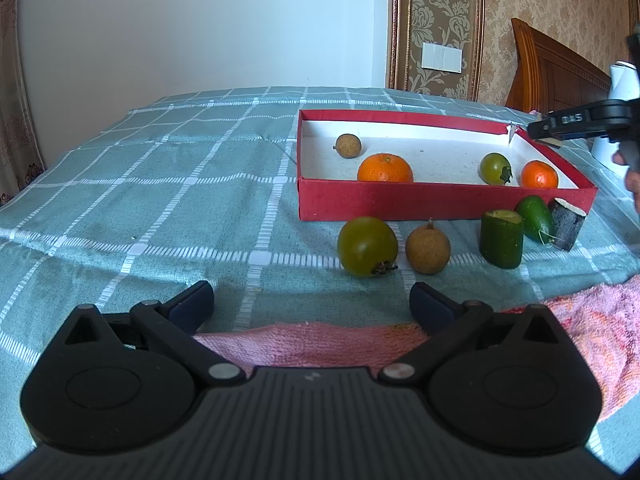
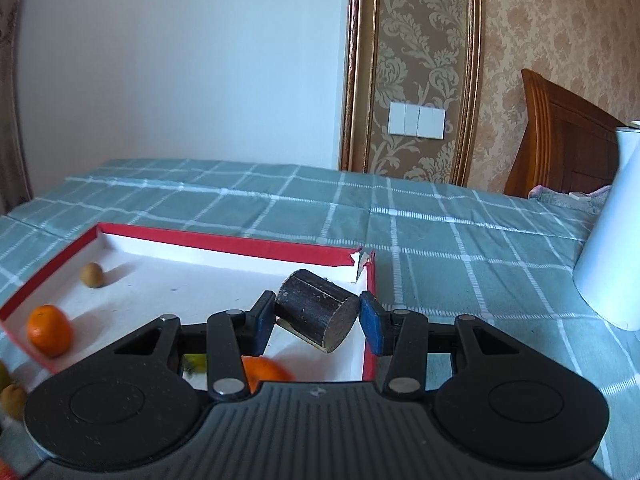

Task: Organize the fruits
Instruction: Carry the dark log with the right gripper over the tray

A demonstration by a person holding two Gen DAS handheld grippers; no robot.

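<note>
A red box point(image 1: 400, 202) with a white floor holds a longan point(image 1: 348, 146), two oranges point(image 1: 385, 168) point(image 1: 539, 175) and a green tomato point(image 1: 495, 168). In front of it lie a green tomato point(image 1: 367, 246), a longan point(image 1: 428, 250), two green cucumber pieces point(image 1: 502, 244) point(image 1: 534, 217) and a dark sugarcane piece point(image 1: 567, 223). My left gripper point(image 1: 312, 300) is open and empty, short of the tomato. My right gripper point(image 2: 316, 318) is shut on a dark sugarcane piece point(image 2: 316, 312) above the box's right end point(image 2: 370, 276); it shows at the right edge of the left wrist view point(image 1: 544, 130).
A green checked cloth point(image 1: 180, 184) covers the table. A pink towel point(image 1: 592, 320) lies at the near right edge. A white jug point(image 2: 612, 240) stands right of the box. A wooden headboard point(image 2: 560, 140) and wall are behind.
</note>
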